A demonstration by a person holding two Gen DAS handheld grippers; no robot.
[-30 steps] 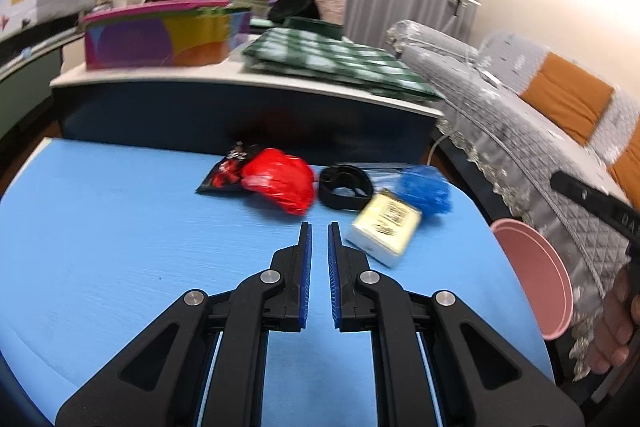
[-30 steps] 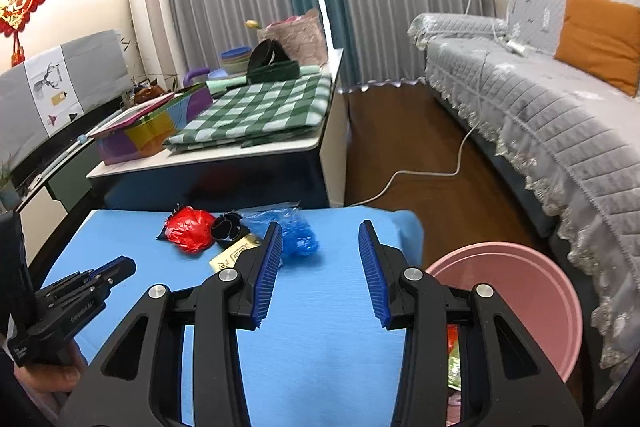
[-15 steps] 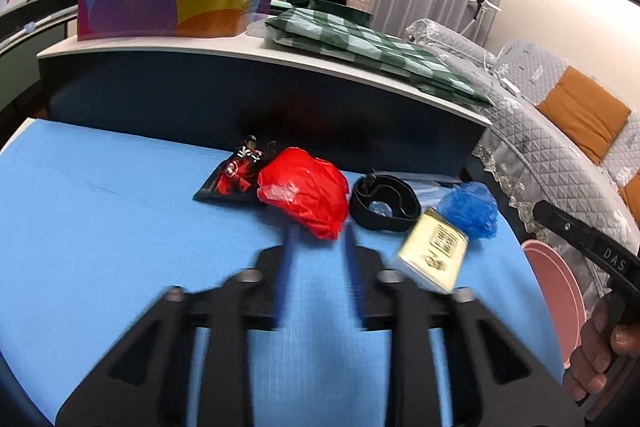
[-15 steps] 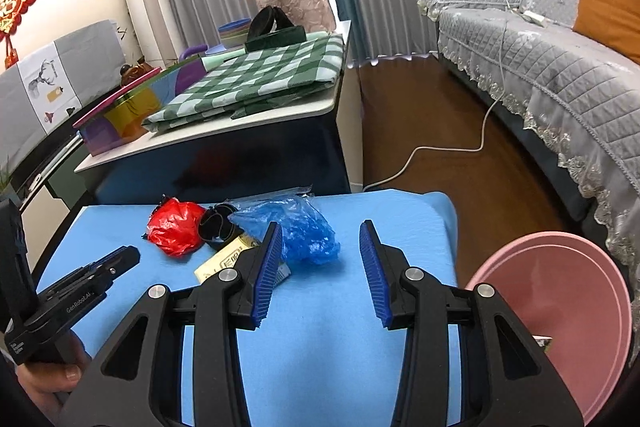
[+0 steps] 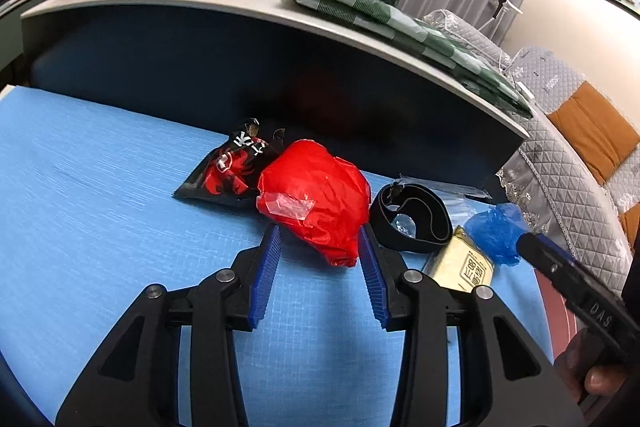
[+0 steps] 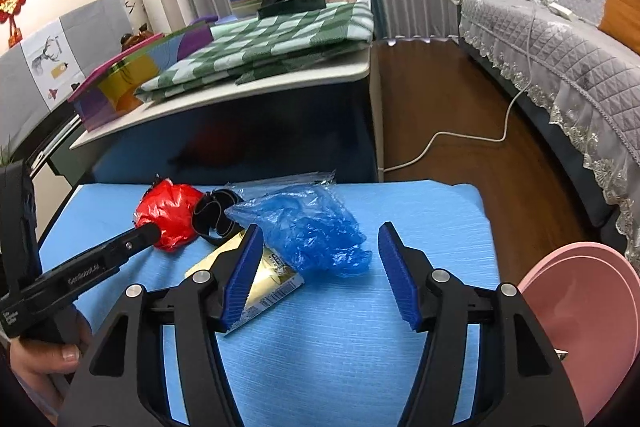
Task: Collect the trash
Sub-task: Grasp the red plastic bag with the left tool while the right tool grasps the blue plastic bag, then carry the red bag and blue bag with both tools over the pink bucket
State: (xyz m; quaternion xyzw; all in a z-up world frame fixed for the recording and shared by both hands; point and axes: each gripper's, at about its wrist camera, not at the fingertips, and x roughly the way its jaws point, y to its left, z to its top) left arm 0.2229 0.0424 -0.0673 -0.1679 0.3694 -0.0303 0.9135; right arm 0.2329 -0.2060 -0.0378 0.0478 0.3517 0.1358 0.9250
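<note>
Red bag (image 5: 316, 195) between gaping left claw (image 5: 320, 255); blue bag (image 6: 312, 227) between gaping right claw (image 6: 320, 251)

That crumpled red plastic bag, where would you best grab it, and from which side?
Grab the crumpled red plastic bag across its narrow near end, coming in low from the front. The open left gripper already has one finger on each side of that end. The soft wad should squash between them, and the black snack wrapper behind stays clear.
</note>
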